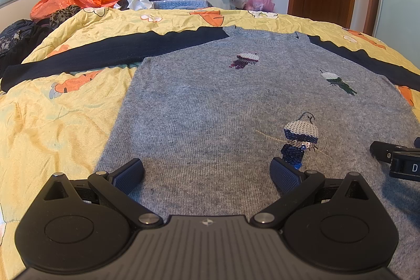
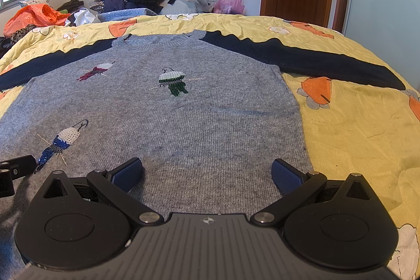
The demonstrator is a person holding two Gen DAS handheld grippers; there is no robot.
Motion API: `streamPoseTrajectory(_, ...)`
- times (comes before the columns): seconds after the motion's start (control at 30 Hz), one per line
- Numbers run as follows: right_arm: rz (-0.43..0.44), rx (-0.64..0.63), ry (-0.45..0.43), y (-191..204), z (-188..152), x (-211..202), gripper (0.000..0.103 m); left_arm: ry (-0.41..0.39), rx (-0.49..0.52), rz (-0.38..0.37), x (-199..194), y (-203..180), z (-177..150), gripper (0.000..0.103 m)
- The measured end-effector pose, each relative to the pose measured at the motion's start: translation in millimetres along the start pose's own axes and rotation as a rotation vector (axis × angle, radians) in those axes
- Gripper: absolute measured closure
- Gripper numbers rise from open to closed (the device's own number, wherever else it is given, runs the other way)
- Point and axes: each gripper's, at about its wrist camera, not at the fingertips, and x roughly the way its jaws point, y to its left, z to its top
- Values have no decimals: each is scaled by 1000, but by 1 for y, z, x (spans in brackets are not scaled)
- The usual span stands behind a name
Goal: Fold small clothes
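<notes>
Blue ribbed pads point(image 1: 128, 173) of the left gripper point(image 1: 207, 172) spread wide, nothing between them, low over the hem end of the grey knitted sweater with navy sleeves and sequinned bird motifs point(image 1: 199, 106). Same story on the right gripper point(image 2: 207, 172): blue pads point(image 2: 284, 176) splayed far apart, empty, near the sweater's right hem corner. Spread flat, front up, on the yellow quilted bedspread with orange flowers point(image 1: 52, 122), both sleeves stretched out sideways, neckline at the far end.

Judged as the start of the fold, no crease made yet. Best done by pinching each hem corner through both layers, not just the top one, then lifting both together at equal height and carrying the hem toward the neckline, or bringing sleeves in first. Soft knit likely to stretch and sag; worth keeping tension even. Sequinned blue bird point(image 1: 299, 141) close to the left gripper's right pad, so better to grip beside it rather than on it.

Readable writing: only a single white "D" on the black housing at the right edge of the left view point(image 1: 405, 167); rest cut off.
</notes>
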Motion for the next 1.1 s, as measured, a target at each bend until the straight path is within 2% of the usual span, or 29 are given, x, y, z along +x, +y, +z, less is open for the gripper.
streamPoseTrajectory(0.37,1,0,0,1,0,-2,0,0,0,0,0,0,0,0)
streamPoseTrajectory(0.4,10,-2,2,1,1,-3,0,0,1,0,0,0,0,0)
streamPoseTrajectory(0.5,127,14,-12,-19,16,-10,0,0,1,-4,-4,1,-1,0)
streamPoseTrajectory(0.53,143,52,-51,-33,24,-15,0,0,1,-4,-4,1,-1,0)
streamPoseTrajectory(0.6,83,129,-128,-70,45,-23,0,0,1,-2,-4,1,-1,0)
streamPoseTrajectory(0.67,45,195,-146,-115,68,-23,0,0,1,-3,-4,1,-1,0)
streamPoseTrajectory(0.77,107,416,-159,-206,89,-5,0,0,1,-3,-4,1,-1,0)
streamPoseTrajectory(0.87,188,776,-137,-304,86,22,0,0,1,-3,-4,1,-1,0)
streamPoseTrajectory(0.93,232,988,-144,-355,78,40,1,0,1,-2,-4,1,-1,0)
streamPoseTrajectory(1.0,243,1122,-191,-388,68,53,3,0,1,-3,-4,1,-1,0)
streamPoseTrajectory(1.1,174,1222,-216,-414,54,67,16,0,1,-3,-4,1,-1,0)
